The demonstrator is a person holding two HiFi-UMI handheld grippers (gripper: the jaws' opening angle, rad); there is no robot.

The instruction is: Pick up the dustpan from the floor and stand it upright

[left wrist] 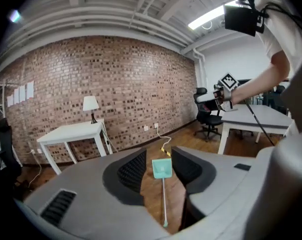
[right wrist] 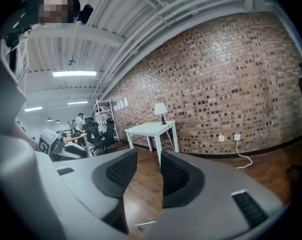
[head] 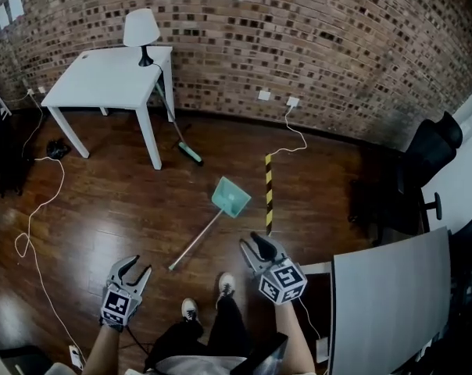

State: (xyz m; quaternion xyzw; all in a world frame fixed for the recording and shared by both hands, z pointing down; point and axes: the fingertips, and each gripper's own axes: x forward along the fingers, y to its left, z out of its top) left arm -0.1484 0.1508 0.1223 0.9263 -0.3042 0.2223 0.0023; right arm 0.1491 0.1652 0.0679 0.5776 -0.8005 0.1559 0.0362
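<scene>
Our left tool (head: 137, 266) and right tool (head: 254, 245) both stand wide open, empty. The dustpan (head: 230, 197) lies flat on the floor (head: 103, 209) ahead, touching neither. Its pan is far, its handle slanting back toward the left tool, which is nearer its end (and sights straight along it) — so we would reach with the left.

Your left gripper (head: 136, 266) and right gripper (head: 253, 244) have pale grey moulded shells, with black ribbed pads (left wrist: 132, 169) lining the jaws. Each carries a cube (head: 283, 282) covered in black-and-white square markers. You wear a white short-sleeved top (left wrist: 281, 29), dark trousers (head: 220, 326), white shoes (head: 226, 284) and a black head-mounted camera rig (left wrist: 239, 19).
</scene>
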